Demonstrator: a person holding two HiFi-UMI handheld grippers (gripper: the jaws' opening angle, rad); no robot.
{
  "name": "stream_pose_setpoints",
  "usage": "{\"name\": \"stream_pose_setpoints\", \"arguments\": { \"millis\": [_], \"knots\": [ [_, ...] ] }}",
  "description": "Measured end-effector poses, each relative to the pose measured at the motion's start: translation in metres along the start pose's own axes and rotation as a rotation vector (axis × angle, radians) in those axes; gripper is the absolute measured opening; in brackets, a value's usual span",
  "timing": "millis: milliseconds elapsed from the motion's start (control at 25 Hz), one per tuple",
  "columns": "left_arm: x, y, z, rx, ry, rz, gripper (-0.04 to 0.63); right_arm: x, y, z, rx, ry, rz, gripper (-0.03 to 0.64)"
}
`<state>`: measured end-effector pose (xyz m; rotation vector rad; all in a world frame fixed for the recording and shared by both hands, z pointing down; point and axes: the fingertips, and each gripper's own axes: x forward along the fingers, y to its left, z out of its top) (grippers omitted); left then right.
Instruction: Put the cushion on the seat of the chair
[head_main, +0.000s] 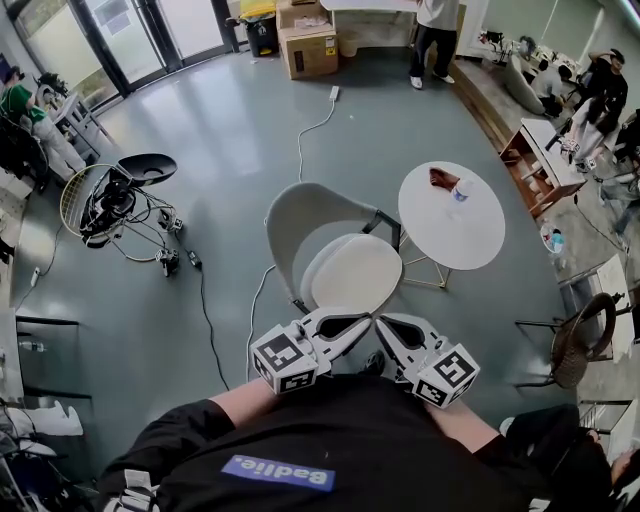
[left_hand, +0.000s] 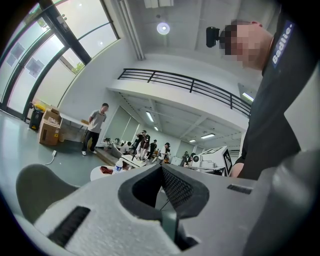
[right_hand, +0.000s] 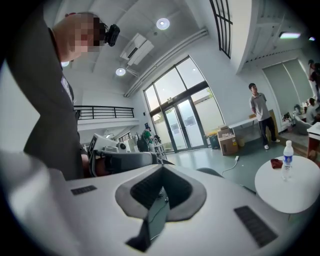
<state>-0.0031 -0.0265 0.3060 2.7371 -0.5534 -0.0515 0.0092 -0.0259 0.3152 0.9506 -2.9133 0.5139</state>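
In the head view the white round cushion (head_main: 355, 272) lies flat on the seat of the pale grey chair (head_main: 305, 215), straight below me. My left gripper (head_main: 365, 320) and right gripper (head_main: 383, 327) hang close to my chest on the near side of the chair. They point at each other with their tips almost touching, above the cushion's near edge. Both are shut with nothing between their jaws. The left gripper (left_hand: 161, 167) shows its pads meeting in its own view, with the chair's back (left_hand: 35, 187) behind. The right gripper (right_hand: 161, 167) also shows its jaws together.
A round white table (head_main: 452, 215) with a bottle (head_main: 460, 189) and a red thing stands right of the chair; it also shows as table (right_hand: 287, 187). A racket and cables (head_main: 110, 205) lie at the left. A dark chair (head_main: 580, 340) stands at the right. People stand far off.
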Motion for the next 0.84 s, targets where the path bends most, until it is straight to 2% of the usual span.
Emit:
{"name": "stream_pose_setpoints", "arguments": {
  "millis": [840],
  "knots": [
    [0.0004, -0.0067, 0.0009, -0.013, 0.004, -0.010, 0.015, 0.0013, 0.0004, -0.0034, 0.034, 0.004, -0.012, 0.028]
  ]
}}
